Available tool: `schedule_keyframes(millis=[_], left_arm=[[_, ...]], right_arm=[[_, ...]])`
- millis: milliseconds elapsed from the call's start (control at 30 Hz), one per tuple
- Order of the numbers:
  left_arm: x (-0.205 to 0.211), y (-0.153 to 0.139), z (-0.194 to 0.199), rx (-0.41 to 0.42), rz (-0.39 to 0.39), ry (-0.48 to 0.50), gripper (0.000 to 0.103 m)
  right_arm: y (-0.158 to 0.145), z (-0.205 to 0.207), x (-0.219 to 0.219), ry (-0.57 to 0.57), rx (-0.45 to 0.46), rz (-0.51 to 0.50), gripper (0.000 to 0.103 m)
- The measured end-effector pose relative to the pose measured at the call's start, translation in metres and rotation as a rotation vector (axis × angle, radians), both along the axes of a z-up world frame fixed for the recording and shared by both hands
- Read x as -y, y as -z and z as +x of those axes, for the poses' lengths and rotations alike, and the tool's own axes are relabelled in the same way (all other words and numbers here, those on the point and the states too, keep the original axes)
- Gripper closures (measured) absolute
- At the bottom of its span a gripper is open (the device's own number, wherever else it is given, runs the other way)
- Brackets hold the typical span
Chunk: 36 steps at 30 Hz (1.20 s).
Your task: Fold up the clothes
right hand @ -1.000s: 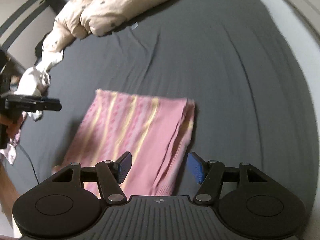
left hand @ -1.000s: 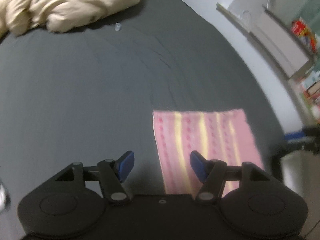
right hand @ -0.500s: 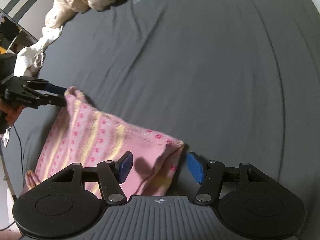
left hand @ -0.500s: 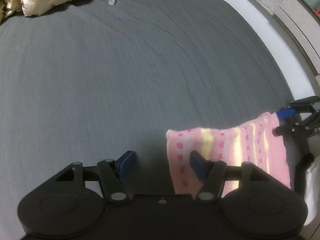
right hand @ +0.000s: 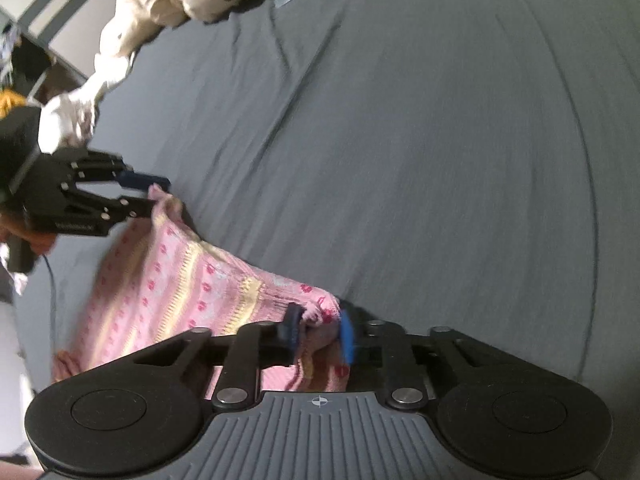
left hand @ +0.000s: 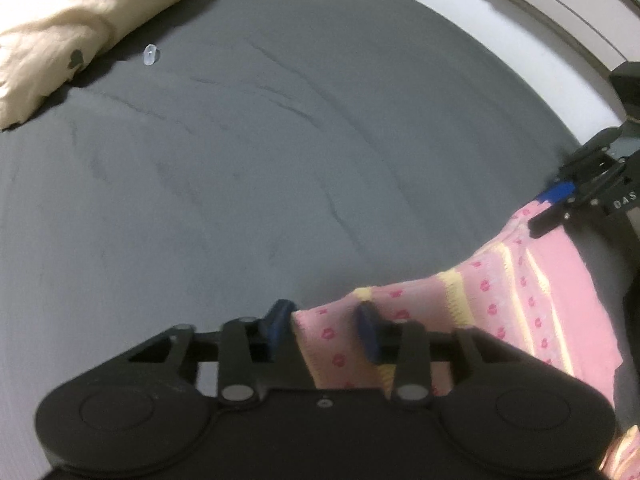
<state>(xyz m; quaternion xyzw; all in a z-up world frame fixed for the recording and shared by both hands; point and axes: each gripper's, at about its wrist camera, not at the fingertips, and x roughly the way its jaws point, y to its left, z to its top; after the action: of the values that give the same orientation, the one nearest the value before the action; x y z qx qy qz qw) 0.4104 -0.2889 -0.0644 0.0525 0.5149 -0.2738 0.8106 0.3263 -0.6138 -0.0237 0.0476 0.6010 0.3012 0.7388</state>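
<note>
A folded pink garment (left hand: 520, 288) with yellow stripes and red dots is lifted off the dark grey bed sheet (left hand: 240, 160), stretched between both grippers. My left gripper (left hand: 324, 326) is shut on its near corner, the cloth passing between the blue pads. In the left wrist view my right gripper (left hand: 556, 208) pinches the far corner at the right edge. In the right wrist view the right gripper (right hand: 320, 326) is shut on a bunched corner of the garment (right hand: 180, 280), and the left gripper (right hand: 150, 192) holds the opposite corner at the left.
A cream duvet (left hand: 80, 12) lies heaped at the far end of the bed, with a small clear object (left hand: 150, 55) beside it. A white cloth pile (right hand: 72, 116) sits at the bed's left edge. A white wall (left hand: 520, 52) runs along the right side.
Both grippers went from open beside the flat garment to shut on its corners. The garment's edge has risen off the sheet and hangs taut between them.
</note>
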Motion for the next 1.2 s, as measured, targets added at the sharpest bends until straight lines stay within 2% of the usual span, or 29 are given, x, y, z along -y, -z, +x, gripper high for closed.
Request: schedule_keyframes(millis=[33,67,100,333,600,767,933,1033,1200], left_arm=[[-0.002,-0.001,0.0,-0.003,-0.011,0.0,0.078],[-0.003,-0.001,-0.001,-0.007,-0.023,0.001,0.087],[-0.005,-0.002,-0.002,-0.01,-0.036,0.001,0.088],[-0.011,-0.026,-0.015,0.012,-0.099,-0.013,0.089],[-0.036,-0.073,-0.063,0.114,-0.193,0.086,0.089],[-0.052,-0.102,-0.108,0.159,-0.23,0.168,0.089],[-0.07,-0.118,-0.166,0.136,-0.264,0.252,0.089],[-0.077,-0.119,-0.204,0.108,-0.255,0.315,0.089],[-0.079,-0.106,-0.254,0.066,-0.229,0.404,0.089]], right_arm=[[0.0,0.002,0.0,-0.001,0.0,0.005,0.088],[0.0,0.004,0.0,-0.001,0.001,0.011,0.088],[-0.002,0.003,0.001,0.009,0.012,0.017,0.089],[-0.026,-0.009,0.002,0.064,0.089,0.088,0.089],[-0.076,-0.057,-0.007,0.019,0.206,0.165,0.09],[-0.1,-0.105,-0.019,-0.023,0.242,0.198,0.09],[-0.118,-0.169,-0.03,-0.081,0.226,0.223,0.09],[-0.12,-0.209,-0.039,-0.119,0.194,0.22,0.09],[-0.102,-0.266,-0.059,-0.157,0.126,0.198,0.09]])
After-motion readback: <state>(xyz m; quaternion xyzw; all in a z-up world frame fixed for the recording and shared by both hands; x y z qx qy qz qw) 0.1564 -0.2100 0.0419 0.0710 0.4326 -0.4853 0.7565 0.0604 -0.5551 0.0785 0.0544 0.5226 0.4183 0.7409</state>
